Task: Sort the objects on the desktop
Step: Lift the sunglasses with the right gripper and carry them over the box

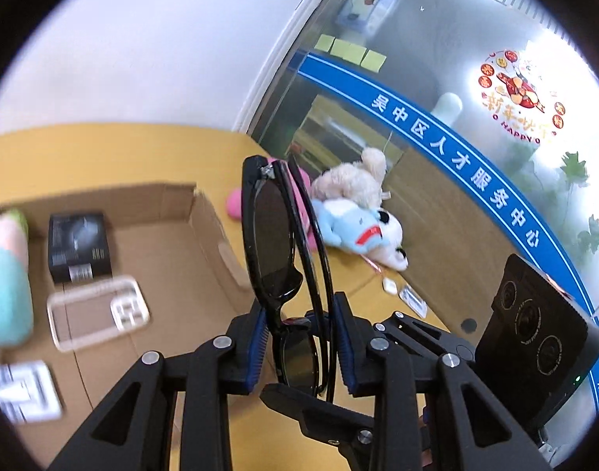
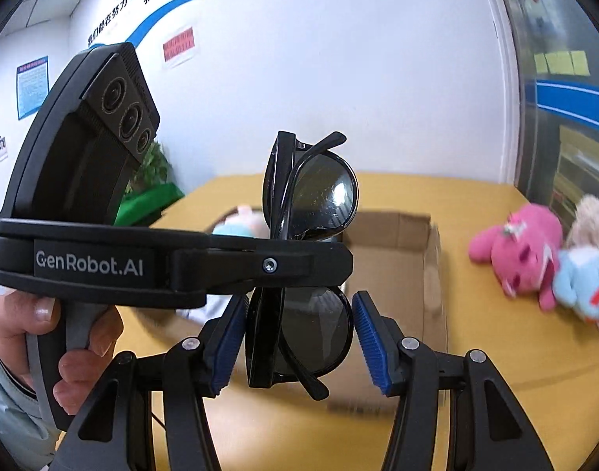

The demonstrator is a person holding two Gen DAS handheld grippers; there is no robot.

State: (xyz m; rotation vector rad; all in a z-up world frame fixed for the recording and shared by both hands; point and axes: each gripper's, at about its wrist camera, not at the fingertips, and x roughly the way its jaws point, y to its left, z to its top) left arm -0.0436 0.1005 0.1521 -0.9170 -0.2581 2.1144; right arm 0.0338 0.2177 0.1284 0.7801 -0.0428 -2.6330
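Your left gripper (image 1: 302, 347) is clamping a folded pair of black sunglasses (image 1: 278, 235) between its blue ribbed pads (image 1: 260, 347), closed down narrow on the folded frame and temples. The glasses are standing nearly upright out of the jaws, one dark lens above the pads and one below.

In the right wrist view, your right gripper (image 2: 299, 339) is sitting about half open around the lower lens of the same sunglasses (image 2: 311, 200). Its left pad (image 2: 229, 347) is lying against the folded edge of the frame, while the right pad is standing just clear of the lens rim, so you are not squeezing with it. Your left gripper's finger (image 2: 260, 265) is crossing the middle of the glasses there, and your left hand (image 2: 64, 349) is wrapping the grey handle at the lower left of that view.

Beyond the glasses, an open cardboard box (image 1: 205, 216) is resting on the yellow table (image 1: 103, 149). Inside it, seen from the left wrist, a black carton (image 1: 79, 245) is lying flat, a clear plastic case (image 1: 97, 312) just in front of it, and a teal and pink plush (image 1: 5, 274) at the left edge.

Further right on the table, outside the box, a pink plush toy (image 2: 519, 251), a light blue plush (image 1: 350, 225) and a cream plush (image 1: 354, 178) are lying bunched together, touching one another, in front of a glass partition (image 1: 437, 59).
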